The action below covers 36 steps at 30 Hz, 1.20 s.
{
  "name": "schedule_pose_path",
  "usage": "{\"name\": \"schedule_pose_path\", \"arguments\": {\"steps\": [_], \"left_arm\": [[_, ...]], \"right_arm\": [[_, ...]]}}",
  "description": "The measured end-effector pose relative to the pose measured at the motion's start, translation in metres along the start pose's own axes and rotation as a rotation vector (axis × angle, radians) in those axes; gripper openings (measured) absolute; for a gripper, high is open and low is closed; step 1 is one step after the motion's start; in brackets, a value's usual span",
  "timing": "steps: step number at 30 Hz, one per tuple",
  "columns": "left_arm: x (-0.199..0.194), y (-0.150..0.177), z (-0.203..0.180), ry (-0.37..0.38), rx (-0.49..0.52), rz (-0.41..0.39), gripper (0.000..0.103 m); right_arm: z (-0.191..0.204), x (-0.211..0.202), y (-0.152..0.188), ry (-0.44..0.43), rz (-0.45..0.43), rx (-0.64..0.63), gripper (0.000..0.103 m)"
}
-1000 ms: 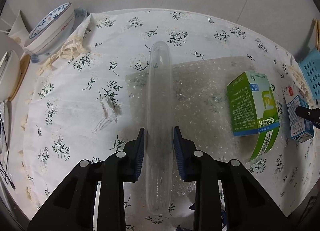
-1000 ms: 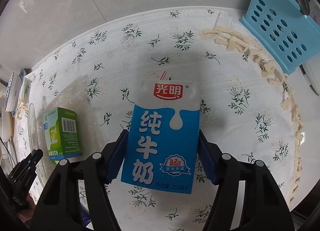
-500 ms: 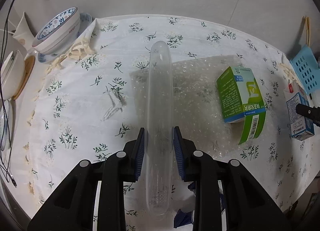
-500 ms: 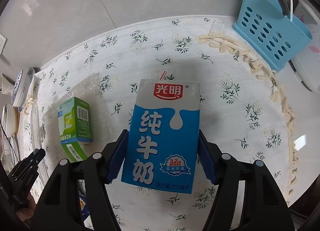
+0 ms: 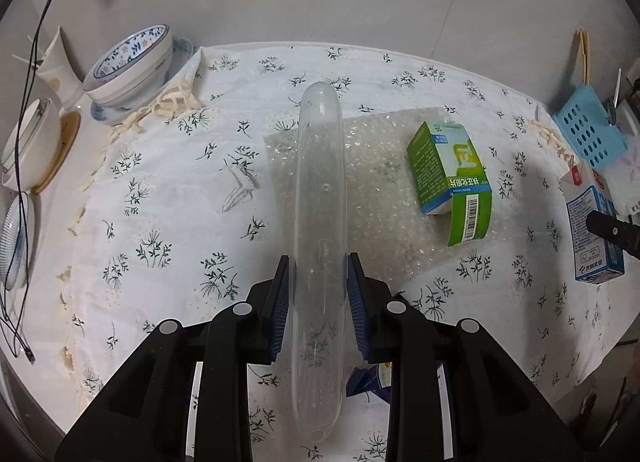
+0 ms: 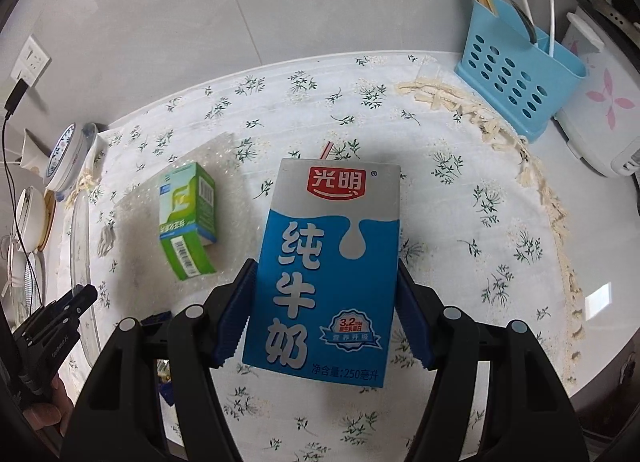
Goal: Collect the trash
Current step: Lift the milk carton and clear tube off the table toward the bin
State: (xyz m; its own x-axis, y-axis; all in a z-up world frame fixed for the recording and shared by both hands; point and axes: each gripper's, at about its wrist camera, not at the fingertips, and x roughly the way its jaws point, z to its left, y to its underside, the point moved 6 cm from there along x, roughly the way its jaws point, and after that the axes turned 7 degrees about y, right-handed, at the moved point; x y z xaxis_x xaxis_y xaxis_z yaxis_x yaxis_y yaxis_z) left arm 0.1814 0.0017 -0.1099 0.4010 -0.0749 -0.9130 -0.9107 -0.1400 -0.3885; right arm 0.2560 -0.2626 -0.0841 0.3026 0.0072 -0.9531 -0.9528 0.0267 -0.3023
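My left gripper (image 5: 318, 266) is shut on a clear plastic container (image 5: 319, 246), seen edge-on and held above the floral tablecloth (image 5: 160, 230). Between the blue pads of my right gripper (image 6: 326, 270) sits a blue and white milk carton (image 6: 326, 266), lifted off the cloth with a straw at its top; the gripper is shut on it. That carton (image 5: 592, 238) also shows at the right edge of the left wrist view. A green box (image 5: 450, 172) with an open flap lies on a sheet of bubble wrap (image 5: 384, 198). The green box (image 6: 188, 218) appears left of the carton in the right wrist view.
Stacked bowls (image 5: 132, 66) and plates stand at the table's left edge by a black cable (image 5: 36, 54). A blue perforated utensil holder (image 6: 516, 74) with chopsticks stands at the back right, next to a white appliance (image 6: 600, 102). A dark blue wrapper (image 5: 370, 380) lies under my left gripper.
Both grippers have risen with their loads. The table looks smaller and farther below, and more of the wall, bowls and utensil holder has come into view.
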Motion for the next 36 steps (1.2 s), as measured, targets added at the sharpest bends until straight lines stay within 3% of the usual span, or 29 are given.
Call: {"name": "schedule_pose_path", "arguments": {"steps": [20, 36], "left_arm": [[-0.059, 0.063, 0.004, 0.039, 0.009, -0.041, 0.027], [-0.091, 0.121, 0.004, 0.074, 0.03, -0.053, 0.027]], "right_arm": [[0.028, -0.071, 0.074, -0.036, -0.088, -0.041, 0.063], [0.053, -0.101, 0.135, -0.056, -0.119, -0.084, 0.063]]}}
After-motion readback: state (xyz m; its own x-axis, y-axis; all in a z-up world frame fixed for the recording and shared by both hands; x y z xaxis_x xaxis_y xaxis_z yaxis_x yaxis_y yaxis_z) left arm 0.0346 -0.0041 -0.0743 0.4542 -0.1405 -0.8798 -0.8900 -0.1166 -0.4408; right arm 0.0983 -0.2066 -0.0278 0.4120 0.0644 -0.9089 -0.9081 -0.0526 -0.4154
